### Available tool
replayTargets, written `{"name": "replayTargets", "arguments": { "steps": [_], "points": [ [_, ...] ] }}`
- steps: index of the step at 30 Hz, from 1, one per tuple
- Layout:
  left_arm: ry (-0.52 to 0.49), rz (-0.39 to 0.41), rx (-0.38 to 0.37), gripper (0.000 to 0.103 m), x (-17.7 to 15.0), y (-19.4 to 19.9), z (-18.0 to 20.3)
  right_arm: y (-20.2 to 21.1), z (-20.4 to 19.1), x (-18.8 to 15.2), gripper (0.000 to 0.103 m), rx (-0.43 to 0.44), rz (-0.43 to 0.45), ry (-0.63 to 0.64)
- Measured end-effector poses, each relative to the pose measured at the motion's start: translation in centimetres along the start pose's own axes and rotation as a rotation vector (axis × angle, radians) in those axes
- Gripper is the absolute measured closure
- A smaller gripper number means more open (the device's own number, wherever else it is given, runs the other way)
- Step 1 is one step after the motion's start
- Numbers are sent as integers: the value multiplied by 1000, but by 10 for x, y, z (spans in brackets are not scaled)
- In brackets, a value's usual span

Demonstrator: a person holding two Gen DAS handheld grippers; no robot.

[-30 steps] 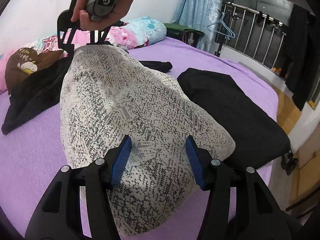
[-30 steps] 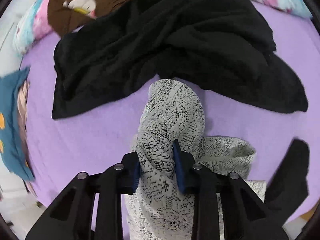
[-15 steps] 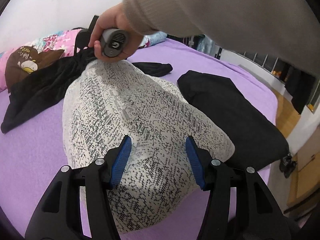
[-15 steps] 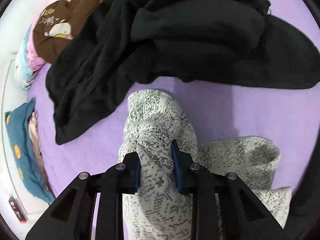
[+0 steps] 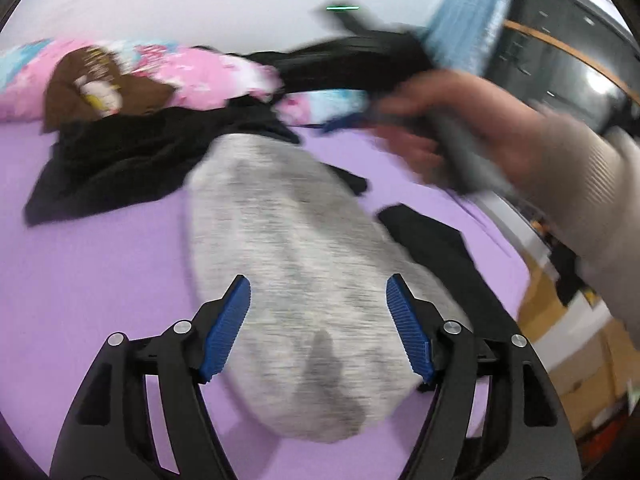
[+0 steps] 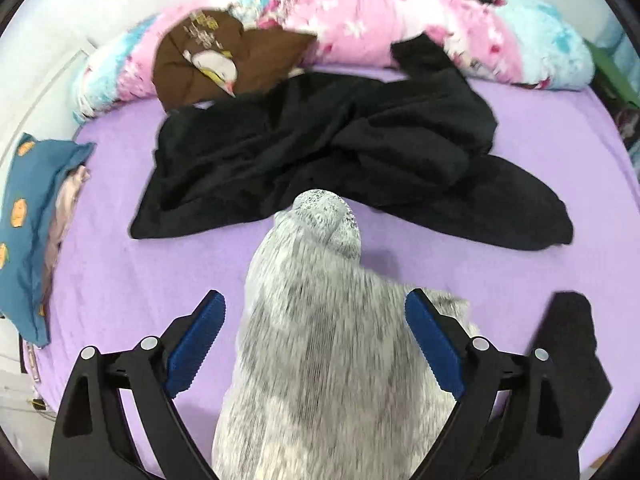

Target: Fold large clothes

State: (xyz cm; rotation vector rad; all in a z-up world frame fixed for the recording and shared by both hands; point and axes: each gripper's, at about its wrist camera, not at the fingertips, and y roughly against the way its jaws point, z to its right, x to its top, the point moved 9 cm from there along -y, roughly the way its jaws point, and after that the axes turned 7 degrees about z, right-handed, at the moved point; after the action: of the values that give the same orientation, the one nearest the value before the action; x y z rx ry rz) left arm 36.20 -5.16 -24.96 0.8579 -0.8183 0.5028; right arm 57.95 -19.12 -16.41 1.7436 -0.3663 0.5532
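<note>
A white garment with black speckles [image 5: 304, 280] lies stretched out on the purple bed [image 5: 92, 272]. It also shows in the right wrist view [image 6: 320, 360]. My left gripper [image 5: 318, 328] is open, its blue pads either side of the garment's near end, above it. My right gripper [image 6: 316, 344] is open and empty over the garment's far end. In the left wrist view the right gripper [image 5: 352, 120] is blurred, held by a hand off to the right of the garment.
A crumpled black garment [image 6: 320, 152] lies beyond the speckled one. A folded black piece [image 5: 440, 256] lies to its right. Pink and blue pillows [image 6: 360, 32] and a brown cushion [image 6: 208, 60] line the headboard. A teal pillow [image 6: 28, 200] sits at the left edge.
My right gripper has opened and let go of the speckled garment's end, then pulled back to the right. The garment has dropped flat on the bed. My left gripper stays open.
</note>
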Motion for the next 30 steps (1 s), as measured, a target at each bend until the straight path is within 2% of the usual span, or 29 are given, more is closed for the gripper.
{"name": "replayTargets", "arguments": {
  "steps": [3,6,11,13,18,21,23,25,30],
  "points": [
    [60,-25,50,35,-9,-4,-31,23,-8,-34,12,47,20,-5],
    [98,-79,68,35,-22,-17,-42,22,-17,-76,12,58,2,26],
    [119,-133,24,35,-37,-30,-35,7,-1,-126,12,97,-71,-15],
    [117,-173,17,34,-46,-37,-31,3,8,-135,13,92,-81,-32],
    [129,-167,10,28,-50,-45,-26,-12,29,-153,18,67,-82,-14],
    [120,-165,12,26,-54,-52,-19,-26,46,-163,19,99,-76,-78],
    [78,-151,39,25,-57,-56,-13,-31,56,-167,18,126,-58,-111],
    [57,-141,52,25,-57,-56,-10,-33,60,-168,18,136,-46,-126],
    [79,-143,68,22,-59,-54,-16,-34,60,-171,18,125,-22,-142]
  ]
}}
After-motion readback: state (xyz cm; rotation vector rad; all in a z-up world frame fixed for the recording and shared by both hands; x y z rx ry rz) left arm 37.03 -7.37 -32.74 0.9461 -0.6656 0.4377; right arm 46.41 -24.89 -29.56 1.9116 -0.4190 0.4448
